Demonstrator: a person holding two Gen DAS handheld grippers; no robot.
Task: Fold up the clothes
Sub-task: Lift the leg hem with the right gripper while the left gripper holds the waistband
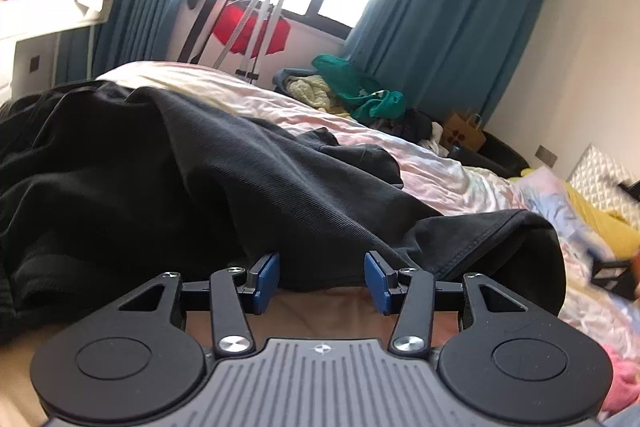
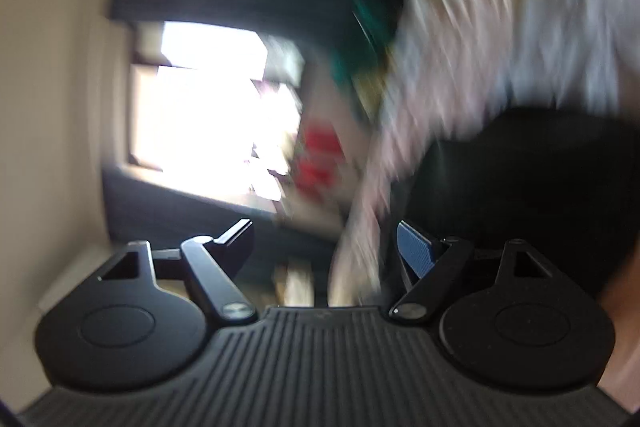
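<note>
A black garment [image 1: 180, 179] lies rumpled across the bed, its stitched hem [image 1: 472, 247] curling up at the right. My left gripper [image 1: 322, 259] sits low at the garment's near edge with its blue pads [image 1: 266, 279] apart. The black cloth's edge lies between the fingertips, and neither pad presses on it. The right wrist view is heavily blurred and rolled on its side. There my right gripper [image 2: 324, 227] stands wide open with nothing between its fingers, and the black garment [image 2: 520, 187] shows as a dark mass to the right.
The bed has a pale pink and cream sheet [image 1: 440, 167]. A pile of green and yellow clothes [image 1: 360, 91] and a paper bag [image 1: 464, 131] sit beyond it. A rack with red cloth [image 1: 252, 27] stands by the window. Yellow cloth [image 1: 600, 223] lies at the right.
</note>
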